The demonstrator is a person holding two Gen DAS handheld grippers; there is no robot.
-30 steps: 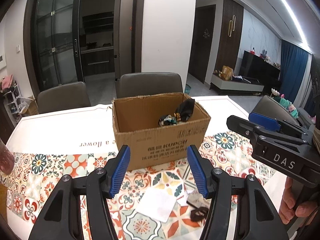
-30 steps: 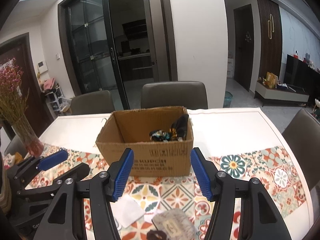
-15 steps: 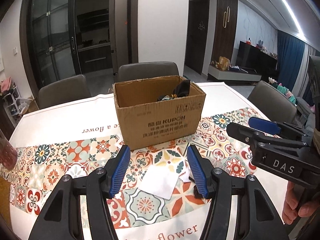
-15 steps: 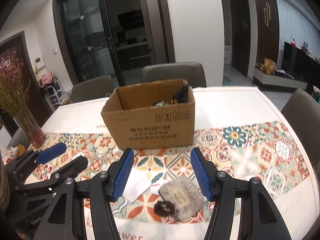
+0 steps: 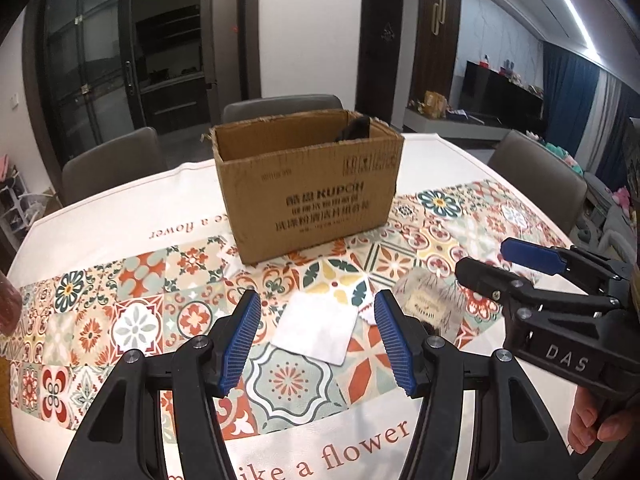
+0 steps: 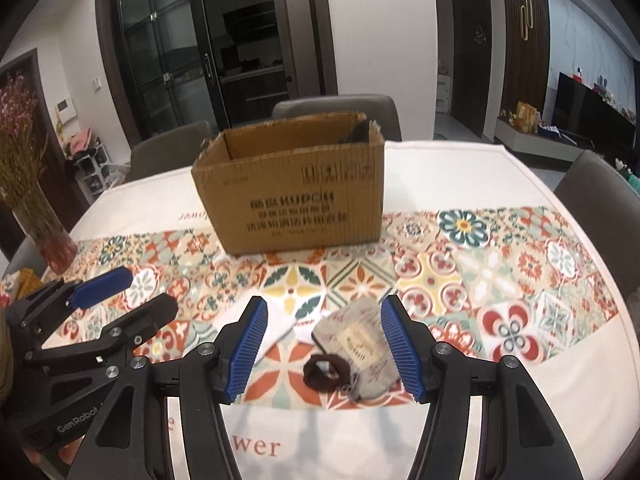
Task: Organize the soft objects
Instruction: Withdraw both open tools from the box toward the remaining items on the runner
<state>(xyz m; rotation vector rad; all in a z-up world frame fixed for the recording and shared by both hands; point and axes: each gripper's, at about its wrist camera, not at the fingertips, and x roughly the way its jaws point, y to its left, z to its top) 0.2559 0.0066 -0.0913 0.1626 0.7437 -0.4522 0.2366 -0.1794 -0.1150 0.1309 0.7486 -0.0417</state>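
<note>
A white folded cloth (image 5: 318,330) lies flat on the patterned tablecloth, and my left gripper (image 5: 318,340) hovers open above it, blue pads apart with nothing between them. To its right lies a grey pouch (image 6: 360,342) with a tan label, and a dark brown hair tie (image 6: 326,372) rests against its near left corner. My right gripper (image 6: 324,350) hangs open over the pouch and the hair tie, touching neither. The pouch (image 5: 432,306) also shows in the left wrist view. Behind them stands an open cardboard box (image 5: 308,184) with a dark item poking up at its far right corner.
Grey chairs (image 6: 332,110) ring the far and right sides of the table. A glass vase of dried pink flowers (image 6: 44,224) stands at the table's left edge. A person's fingers (image 5: 596,424) hold the right gripper's handle. The tablecloth's white border (image 6: 360,444) runs along the near edge.
Both grippers have sunk toward the table and drawn back from the box; the cloth, pouch and hair tie now sit between the fingers in view. Both openings are unchanged.
</note>
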